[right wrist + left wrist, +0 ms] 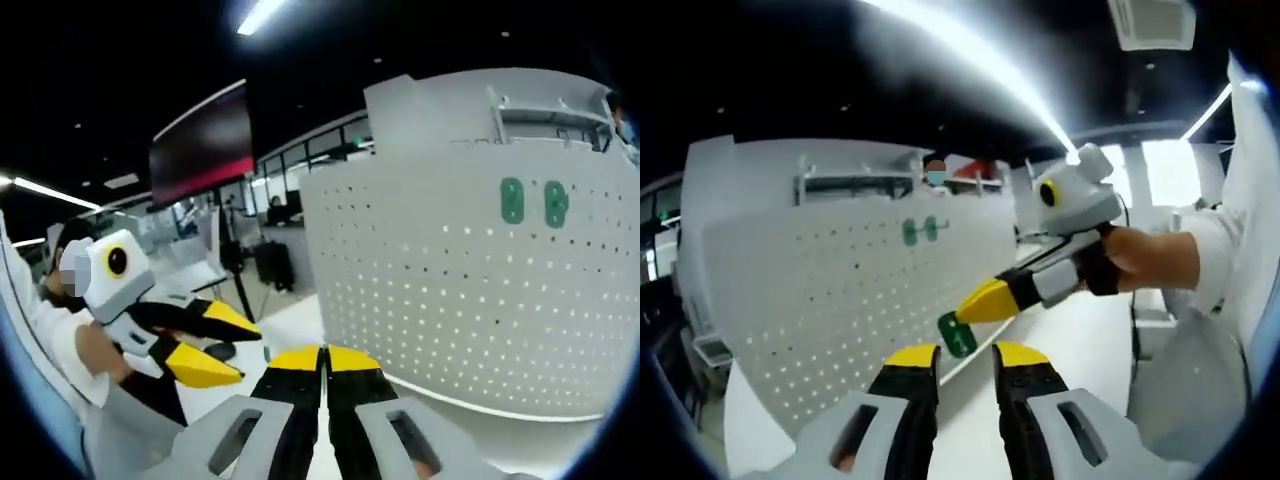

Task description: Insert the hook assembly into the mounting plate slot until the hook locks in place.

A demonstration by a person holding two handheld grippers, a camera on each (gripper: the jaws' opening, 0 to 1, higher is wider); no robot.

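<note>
A white perforated mounting plate (840, 290) stands upright on the white table (1090, 340), with two green hook pieces (920, 231) already seated high on its face (they appear again in the right gripper view (531, 202)). In the left gripper view, the right gripper (980, 303), held in a person's hand (1140, 258), reaches in from the right with its yellow tips closed on a green hook assembly (957, 335), which hangs just in front of the plate's lower edge and not yet in any slot. The right gripper's own view shows its jaws pressed together (322, 358), the hook itself hidden between them. The left gripper (967, 358) is empty, its jaws apart, and reads the same from the other side (225, 345). To do this step well, the hook should probably be squared to the plate before pushing, its tabs aligned with a hole row, then driven straight in and down until it catches; the free gripper could steady the plate against tipping.
</note>
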